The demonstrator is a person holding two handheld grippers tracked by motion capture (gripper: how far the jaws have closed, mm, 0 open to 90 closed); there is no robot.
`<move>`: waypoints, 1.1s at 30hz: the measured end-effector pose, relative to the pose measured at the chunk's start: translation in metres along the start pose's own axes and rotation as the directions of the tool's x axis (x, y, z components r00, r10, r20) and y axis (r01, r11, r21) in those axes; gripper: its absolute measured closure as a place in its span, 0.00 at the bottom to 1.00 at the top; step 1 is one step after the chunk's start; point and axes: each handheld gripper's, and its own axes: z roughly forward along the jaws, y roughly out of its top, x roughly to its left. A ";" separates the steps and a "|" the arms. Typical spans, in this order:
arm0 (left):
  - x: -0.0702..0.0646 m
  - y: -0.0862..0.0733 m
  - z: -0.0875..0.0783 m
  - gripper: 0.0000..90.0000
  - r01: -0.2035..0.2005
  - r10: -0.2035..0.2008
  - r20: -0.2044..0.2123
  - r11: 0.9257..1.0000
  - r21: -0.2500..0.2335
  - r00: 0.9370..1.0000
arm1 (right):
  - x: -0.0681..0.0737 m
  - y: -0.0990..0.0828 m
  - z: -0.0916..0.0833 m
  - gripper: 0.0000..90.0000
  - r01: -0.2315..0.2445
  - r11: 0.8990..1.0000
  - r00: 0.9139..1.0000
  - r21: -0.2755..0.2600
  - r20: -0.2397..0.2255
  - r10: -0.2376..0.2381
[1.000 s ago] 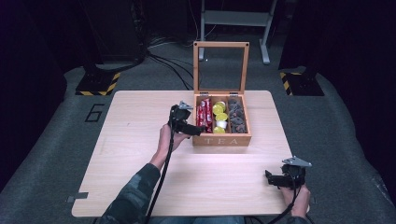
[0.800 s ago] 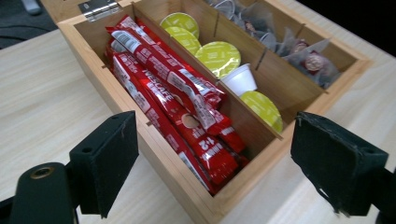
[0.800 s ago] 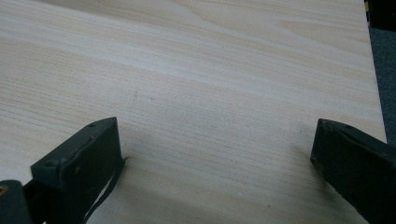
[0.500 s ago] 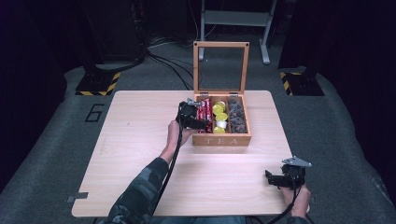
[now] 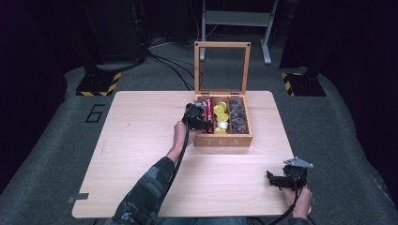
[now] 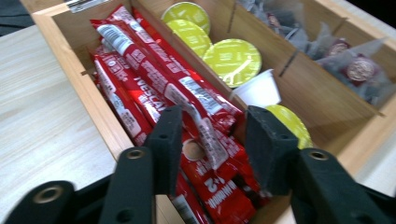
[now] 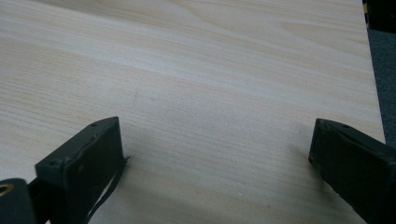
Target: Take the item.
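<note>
Between the pads of the left claw (image 6: 212, 149), down in the left compartment of the wooden tea box (image 5: 223, 139), lies a heap of red coffee sticks (image 6: 163, 88), and the jaws have just been closing around the topmost one without yet pinching it, so the claw stands part-way apart. To do this pick well, I would judge, the person should settle the pads either side of a single stick, clear of the box wall beside the left pad and the divider beside the right, then squeeze until it is firmly held before lifting straight up. Just right of the claw sit yellow-lidded capsules (image 6: 232, 60). Well apart, the right claw (image 5: 274, 179) rests wide open over the bare table (image 7: 210, 93).
</note>
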 end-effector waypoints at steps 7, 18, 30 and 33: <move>-0.001 -0.001 0.007 0.78 0.016 -0.016 0.001 0.999 0.028 1.000 | 0.000 0.000 0.000 0.03 0.001 1.000 1.000 0.001 -0.001 -0.001; -0.002 -0.004 0.008 0.93 0.053 -0.053 -0.009 0.999 0.003 0.999 | 0.000 0.000 0.000 0.03 0.001 1.000 1.000 0.001 0.000 -0.001; 0.000 -0.007 0.000 0.98 0.067 -0.068 -0.007 0.997 -0.035 0.998 | 0.000 0.000 0.000 0.04 0.000 1.000 1.000 0.000 0.001 0.000; 0.001 -0.007 -0.004 0.98 0.073 -0.073 -0.004 0.996 -0.050 0.997 | 0.000 0.000 0.000 0.04 0.001 1.000 1.000 -0.001 0.001 -0.001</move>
